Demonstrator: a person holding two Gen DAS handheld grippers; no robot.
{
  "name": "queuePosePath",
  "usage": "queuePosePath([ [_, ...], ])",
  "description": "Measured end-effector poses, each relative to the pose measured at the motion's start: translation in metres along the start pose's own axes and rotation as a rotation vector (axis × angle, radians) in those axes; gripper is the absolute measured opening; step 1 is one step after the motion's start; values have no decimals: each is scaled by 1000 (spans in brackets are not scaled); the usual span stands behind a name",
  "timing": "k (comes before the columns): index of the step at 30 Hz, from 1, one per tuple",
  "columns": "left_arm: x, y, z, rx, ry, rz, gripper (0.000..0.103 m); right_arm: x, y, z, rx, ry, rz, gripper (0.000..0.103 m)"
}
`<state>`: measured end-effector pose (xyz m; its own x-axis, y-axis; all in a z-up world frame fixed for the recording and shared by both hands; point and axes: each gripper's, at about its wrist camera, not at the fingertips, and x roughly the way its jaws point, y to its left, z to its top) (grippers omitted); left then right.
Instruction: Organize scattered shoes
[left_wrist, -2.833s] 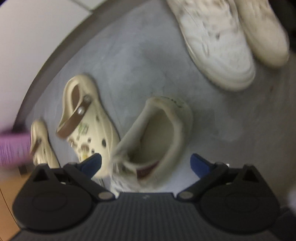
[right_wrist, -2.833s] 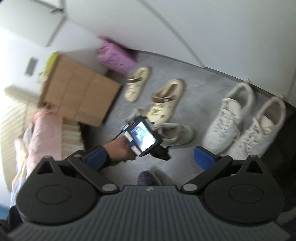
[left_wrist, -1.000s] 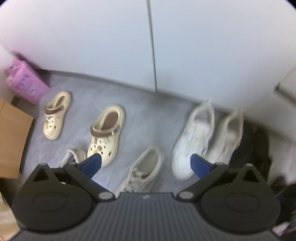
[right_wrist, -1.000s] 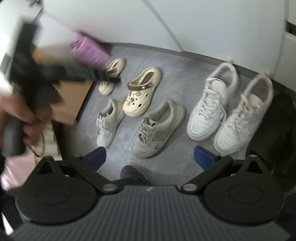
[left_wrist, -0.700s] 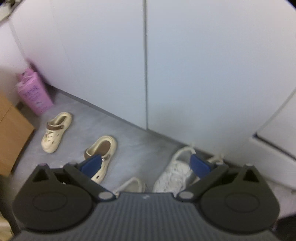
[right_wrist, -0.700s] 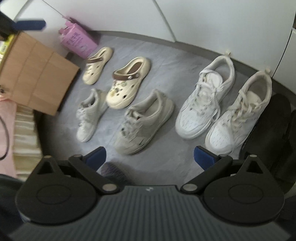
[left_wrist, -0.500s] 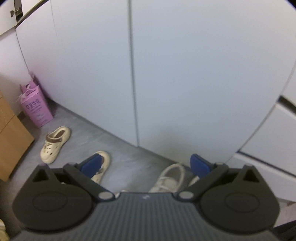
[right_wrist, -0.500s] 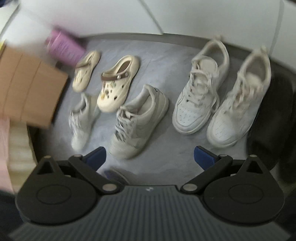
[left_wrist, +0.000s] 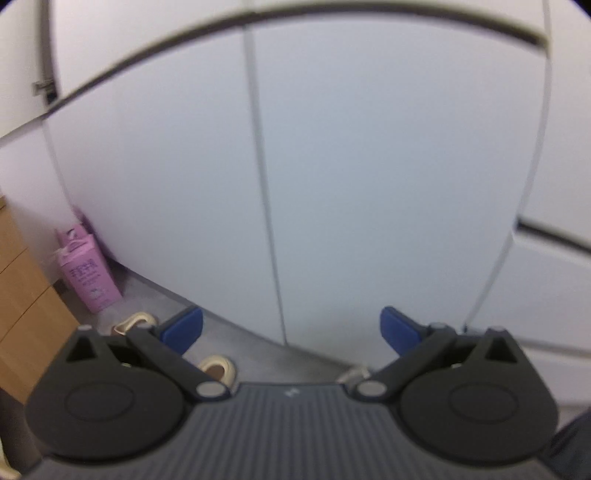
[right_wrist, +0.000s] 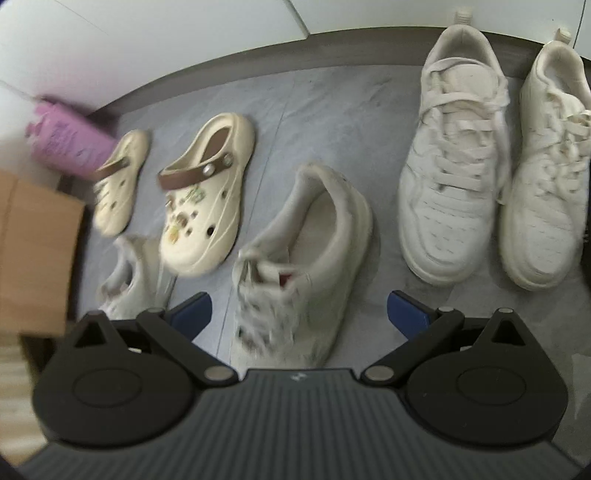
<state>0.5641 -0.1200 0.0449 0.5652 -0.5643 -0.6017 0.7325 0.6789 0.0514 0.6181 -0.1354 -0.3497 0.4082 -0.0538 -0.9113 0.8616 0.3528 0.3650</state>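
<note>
Here your right gripper (right_wrist: 298, 312) hangs over the grey floor (right_wrist: 332, 110) with its blue fingertips (right_wrist: 192, 310) spread wide and nothing between them. The beige sneaker (right_wrist: 306, 258) lies in that gap below, so the pose reads as a line-up for a grasp on this shoe. The sneaker is off-white and scuffed; its collar gapes open toward the wall, and its laced toe points back at you, partly hidden by the gripper body.

To its right, 2 white sneakers (right_wrist: 454, 177) sit side by side, touching, heels near the baseboard: judged already paired. To its left, the big clog (right_wrist: 207, 199) with a brown strap lies just beside a smaller clog (right_wrist: 118, 184), and a second beige sneaker (right_wrist: 129, 277) lies apart from its mate, in front of the clogs. That split pair looks like the work left. A pink bag (right_wrist: 66, 147) and a cardboard box (right_wrist: 33, 251) bound the left side.

Your left gripper (left_wrist: 291, 328) is likewise wide open and empty, raised and aimed at the white cabinet doors (left_wrist: 369, 166), apparently parked clear of the work.
</note>
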Motion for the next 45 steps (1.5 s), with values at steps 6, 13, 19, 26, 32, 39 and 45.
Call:
queuePosePath([
  [6,-6,13,6,-79,-72,31,103,46,22,-4,71,-5,-55,103],
  [13,-24,8,15,-9,-125,19,103,83,42,-11,30,-14,-262,103],
  [19,-11,8,9,0,-78,-10,103,89,27,-5,47,-17,-233,91],
  [26,-10,6,0,13,-68,-23,103,86,13,25,10,-68,-235,89],
  [32,-1,0,-3,41,-53,-37,103,93,6,75,-55,-62,-245,89],
  [39,6,-17,-2,57,-21,-87,103,101,3,126,-108,-57,-246,89],
  [45,15,-31,-4,72,18,-136,103,107,-11,160,-82,-35,-255,89],
])
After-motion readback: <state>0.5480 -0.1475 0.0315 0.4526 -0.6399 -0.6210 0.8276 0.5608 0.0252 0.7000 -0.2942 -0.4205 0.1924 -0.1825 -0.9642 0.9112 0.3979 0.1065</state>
